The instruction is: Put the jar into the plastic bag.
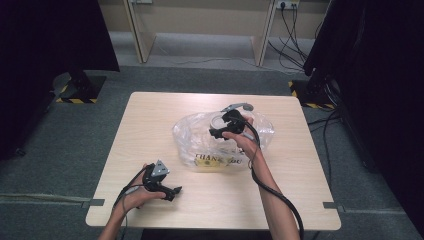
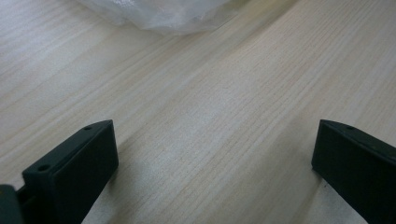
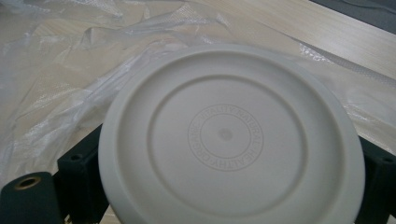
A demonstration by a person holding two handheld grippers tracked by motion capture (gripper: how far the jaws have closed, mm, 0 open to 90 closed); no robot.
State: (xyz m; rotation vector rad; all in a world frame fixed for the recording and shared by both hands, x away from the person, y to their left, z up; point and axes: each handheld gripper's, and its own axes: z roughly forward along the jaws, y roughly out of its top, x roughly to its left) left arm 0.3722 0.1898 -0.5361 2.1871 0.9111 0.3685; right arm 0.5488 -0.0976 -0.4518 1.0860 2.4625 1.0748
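High view: the right tool (image 1: 226,127) hovers over the clear plastic bag (image 1: 200,137) at the counter (image 1: 150,115) centre, clamped on a round item. The left tool (image 1: 167,189) rests near the front-left edge, well apart from the bag.

Left gripper view: jaws spread wide over bare wood, holding nothing; the bag edge (image 2: 163,14) lies ahead.

Right gripper view: jaws grip a cream round lid (image 3: 229,140) by opposite rim edges, above the bag film (image 3: 56,84). Judged light, rigid and smooth; slippage is likely. Hold across the rim. The bag is limp; pinch a fold.
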